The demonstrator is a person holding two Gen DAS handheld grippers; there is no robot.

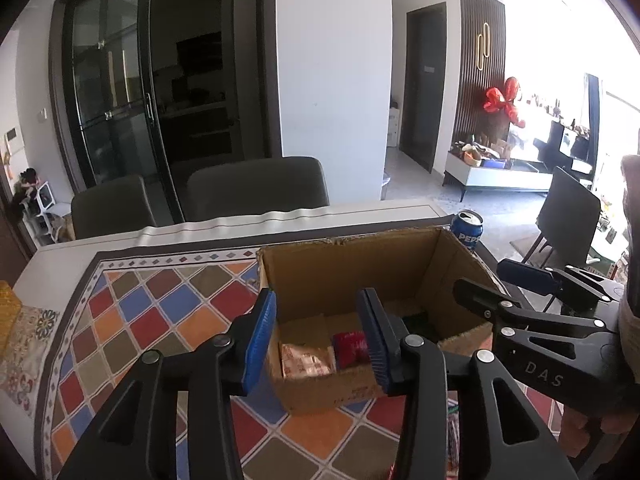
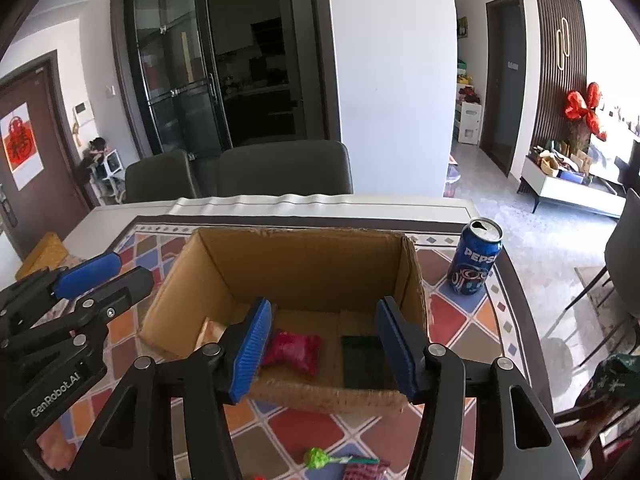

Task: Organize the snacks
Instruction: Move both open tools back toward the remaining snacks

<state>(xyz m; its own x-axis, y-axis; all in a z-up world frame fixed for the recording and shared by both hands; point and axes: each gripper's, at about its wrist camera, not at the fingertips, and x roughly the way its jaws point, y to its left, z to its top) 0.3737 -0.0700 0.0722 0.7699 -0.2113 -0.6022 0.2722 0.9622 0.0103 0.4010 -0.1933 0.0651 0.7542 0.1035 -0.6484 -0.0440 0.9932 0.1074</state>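
Both my left gripper (image 1: 316,336) and right gripper (image 2: 324,348) hover open and empty over the cardboard box (image 2: 304,256). Risk: my right arm's swing tips the opened Pepsi can (image 2: 474,258) near the bench's far right edge.

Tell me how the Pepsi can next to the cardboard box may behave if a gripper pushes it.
The Pepsi can stands upright and tall on the patterned mat, so a high push would probably tip it. Its tab opening looks open, so any remaining liquid might spill. On its side, the round body would likely roll.

Daylight glares from the right; fisheye edges bend, vignetted.
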